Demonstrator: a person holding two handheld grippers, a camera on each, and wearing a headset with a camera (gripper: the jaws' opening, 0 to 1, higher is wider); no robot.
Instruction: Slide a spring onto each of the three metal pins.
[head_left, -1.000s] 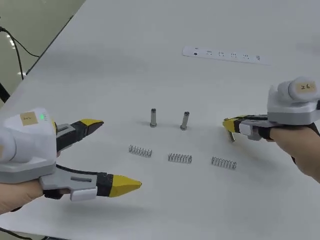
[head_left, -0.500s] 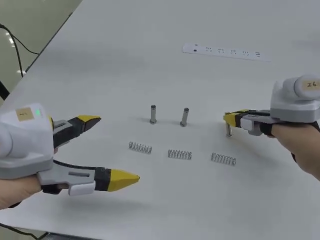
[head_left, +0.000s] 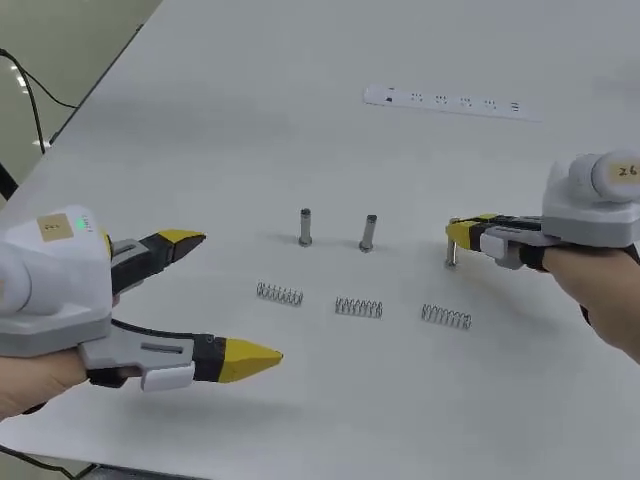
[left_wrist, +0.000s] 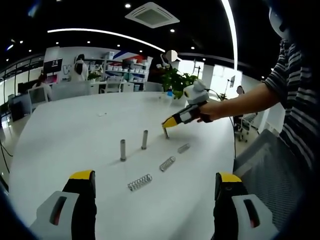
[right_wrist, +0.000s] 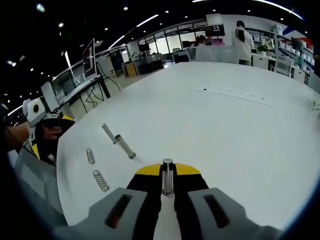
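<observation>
Two metal pins (head_left: 305, 228) (head_left: 368, 233) stand upright mid-table. My right gripper (head_left: 458, 232) is shut on the third pin (head_left: 452, 252), which hangs below its tips just over the table; in the right gripper view that pin (right_wrist: 167, 176) sits between the yellow tips. Three springs (head_left: 279, 294) (head_left: 358, 307) (head_left: 445, 317) lie in a row in front of the pins. My left gripper (head_left: 222, 296) hovers open at the near left, with nothing between its jaws. In the left gripper view the springs (left_wrist: 167, 163) lie ahead of it.
A white power strip (head_left: 440, 102) lies at the far side of the white table (head_left: 250, 130). The table's left edge runs diagonally at the upper left, with a black cable beyond it. A person's hand and sleeve hold the right gripper.
My right gripper has shifted slightly left with the third pin held in it. The left gripper stays open in about the same place.
</observation>
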